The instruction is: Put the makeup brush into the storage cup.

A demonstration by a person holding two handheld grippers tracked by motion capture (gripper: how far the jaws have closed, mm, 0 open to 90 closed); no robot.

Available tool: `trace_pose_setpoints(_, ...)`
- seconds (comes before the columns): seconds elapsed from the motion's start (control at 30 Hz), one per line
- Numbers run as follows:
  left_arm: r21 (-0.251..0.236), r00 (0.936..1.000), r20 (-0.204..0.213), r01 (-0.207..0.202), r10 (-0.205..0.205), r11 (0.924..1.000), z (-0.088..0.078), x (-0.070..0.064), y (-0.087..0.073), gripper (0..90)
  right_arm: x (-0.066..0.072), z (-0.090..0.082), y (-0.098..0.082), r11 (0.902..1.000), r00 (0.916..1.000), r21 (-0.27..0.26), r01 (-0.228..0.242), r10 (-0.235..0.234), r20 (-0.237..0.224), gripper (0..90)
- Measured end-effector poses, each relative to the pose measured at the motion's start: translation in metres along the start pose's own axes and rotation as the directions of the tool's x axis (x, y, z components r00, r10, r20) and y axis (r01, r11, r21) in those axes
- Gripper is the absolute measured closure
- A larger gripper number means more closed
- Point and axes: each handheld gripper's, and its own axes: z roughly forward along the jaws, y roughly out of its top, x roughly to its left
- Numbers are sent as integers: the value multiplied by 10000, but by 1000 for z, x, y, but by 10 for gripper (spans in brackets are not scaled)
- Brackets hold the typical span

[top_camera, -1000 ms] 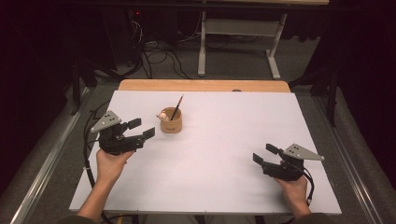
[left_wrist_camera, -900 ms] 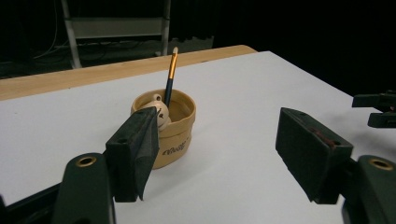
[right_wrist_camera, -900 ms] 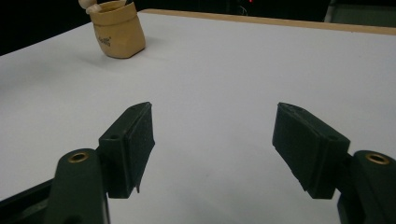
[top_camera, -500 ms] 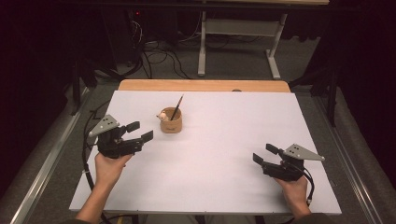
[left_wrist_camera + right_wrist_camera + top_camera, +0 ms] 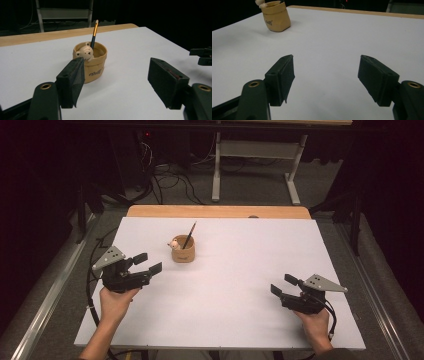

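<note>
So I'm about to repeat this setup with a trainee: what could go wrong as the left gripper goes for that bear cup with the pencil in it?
1. The pencil leans loosely in the cup; a jaw that catches it on the way in could flick it out.
2. The cup looks small and light and stands free on the white table; the open left gripper closing off-centre may push or tip it.
3. The right gripper is far off, so it cannot steady the cup.

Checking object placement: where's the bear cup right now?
In the high view the bear cup stands left of centre on the white table, a pencil in it, nearest the open left tongs.
</note>
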Motion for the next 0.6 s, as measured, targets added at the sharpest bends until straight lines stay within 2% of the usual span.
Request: trace_pose_setpoints(0.6, 35, 9998, 6, 220, -220, 9998, 0, 1, -13, 294, 0, 0, 0, 10000, 10000, 9, -16, 16, -21, 312)
